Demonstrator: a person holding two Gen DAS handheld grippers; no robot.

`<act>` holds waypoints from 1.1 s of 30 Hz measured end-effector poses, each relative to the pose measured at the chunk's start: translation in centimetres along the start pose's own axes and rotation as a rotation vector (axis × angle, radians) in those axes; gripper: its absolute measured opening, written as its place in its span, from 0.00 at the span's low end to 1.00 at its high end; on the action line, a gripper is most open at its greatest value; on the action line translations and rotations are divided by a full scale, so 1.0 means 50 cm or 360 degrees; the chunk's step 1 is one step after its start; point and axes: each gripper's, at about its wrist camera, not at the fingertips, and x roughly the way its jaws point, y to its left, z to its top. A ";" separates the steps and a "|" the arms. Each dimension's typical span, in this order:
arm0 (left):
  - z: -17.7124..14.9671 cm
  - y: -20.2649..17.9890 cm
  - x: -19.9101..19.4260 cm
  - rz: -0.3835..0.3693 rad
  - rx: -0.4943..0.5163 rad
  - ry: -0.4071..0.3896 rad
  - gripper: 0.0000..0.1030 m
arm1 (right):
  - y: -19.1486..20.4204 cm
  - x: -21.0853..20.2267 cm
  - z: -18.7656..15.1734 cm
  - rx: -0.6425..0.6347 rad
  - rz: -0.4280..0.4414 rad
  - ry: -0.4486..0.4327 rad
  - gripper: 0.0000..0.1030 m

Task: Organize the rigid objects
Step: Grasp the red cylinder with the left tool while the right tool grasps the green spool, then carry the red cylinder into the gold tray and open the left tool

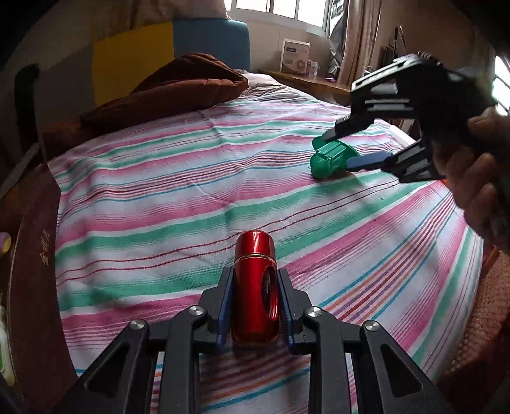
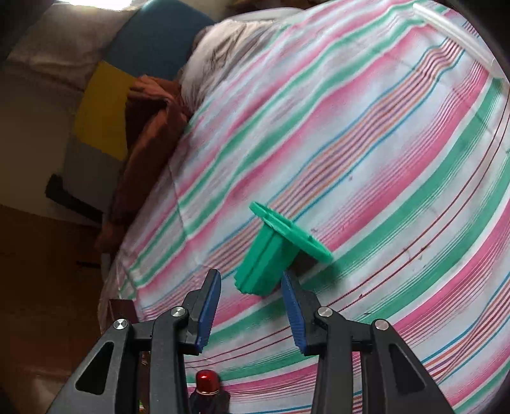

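A bed takes up most of the room, spread with a striped sheet [image 1: 178,191] in pink, green and white bands with thin red and blue lines. At its head a brown quilt [image 1: 165,89] lies bunched against a blue and yellow headboard [image 1: 178,47]. Past the bed a wooden desk [image 1: 306,81] stands under a bright window [image 1: 283,9] with a curtain beside it; a white box [image 1: 295,55] sits on the desk. A dark brown board with gold lettering [image 1: 35,264] runs along the bed's left edge.

The left gripper [image 1: 255,305] pinches a shiny red metal cylinder [image 1: 255,286] with a gold ring round it, both blue pads pressed on its sides, held just above the sheet near the foot of the bed.

Well apart from it, across the bed, a green plastic piece [image 2: 271,254], a ribbed stem on a round flange, lies tilted on the sheet. The right gripper [image 2: 251,289], held by a hand [image 1: 471,172], reaches down to it with jaws spread either side of the stem. One pad is at the stem's edge; whether it touches, I cannot tell.
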 end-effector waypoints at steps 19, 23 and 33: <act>-0.014 0.012 -0.012 -0.0068 -0.0033 -0.0068 0.26 | 0.157 0.105 -0.022 -0.0863 -0.0563 0.0097 0.29; -0.015 0.013 -0.014 -0.0071 -0.0035 -0.0071 0.26 | 0.166 0.094 -0.118 -0.1125 -0.0472 0.0189 0.29; -0.016 0.001 -0.014 -0.0021 0.0002 -0.0074 0.26 | 0.152 0.097 -0.162 -0.1268 -0.0460 0.0106 0.29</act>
